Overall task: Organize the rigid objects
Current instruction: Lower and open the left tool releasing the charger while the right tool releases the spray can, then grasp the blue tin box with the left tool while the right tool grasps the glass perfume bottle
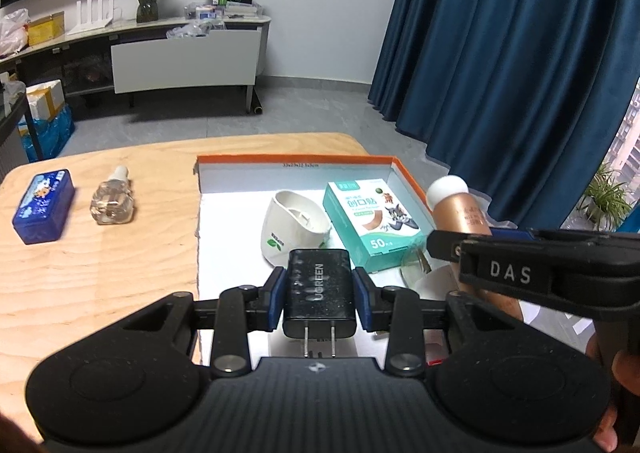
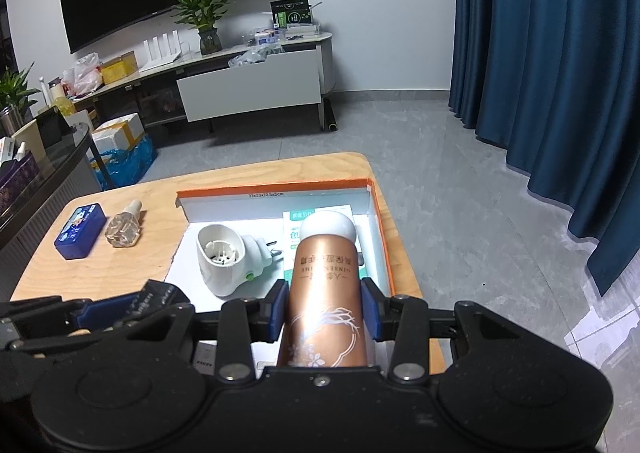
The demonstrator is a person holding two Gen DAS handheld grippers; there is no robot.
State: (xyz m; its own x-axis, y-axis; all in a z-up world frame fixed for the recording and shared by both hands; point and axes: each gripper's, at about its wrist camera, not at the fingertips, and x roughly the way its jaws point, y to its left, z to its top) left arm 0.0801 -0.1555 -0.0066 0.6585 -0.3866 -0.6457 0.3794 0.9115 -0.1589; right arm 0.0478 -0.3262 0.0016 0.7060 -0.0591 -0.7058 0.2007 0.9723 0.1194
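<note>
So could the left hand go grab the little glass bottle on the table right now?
Probably not yet: the left gripper is shut on the black charger. The glass bottle lies in the open with nothing over it, so the path looks free once the charger is dropped.

charger (image 1: pixel 319 291): black, pale lettering
bottle (image 2: pixel 325 293): copper-gold, white cap, white branch-and-flower pattern
plaster box (image 1: pixel 372 221): teal and white, cartoon cat print
plug-in device (image 2: pixel 224 259): white, green leaf mark
tray (image 1: pixel 296 161): orange rim, white inside
tin (image 1: pixel 43 205): blue, printed lid
small bottle (image 1: pixel 112 199): clear, white cap
table (image 1: pixel 100 265): pale wood grain
gripper pads (image 2: pixel 372 309): blue
</note>
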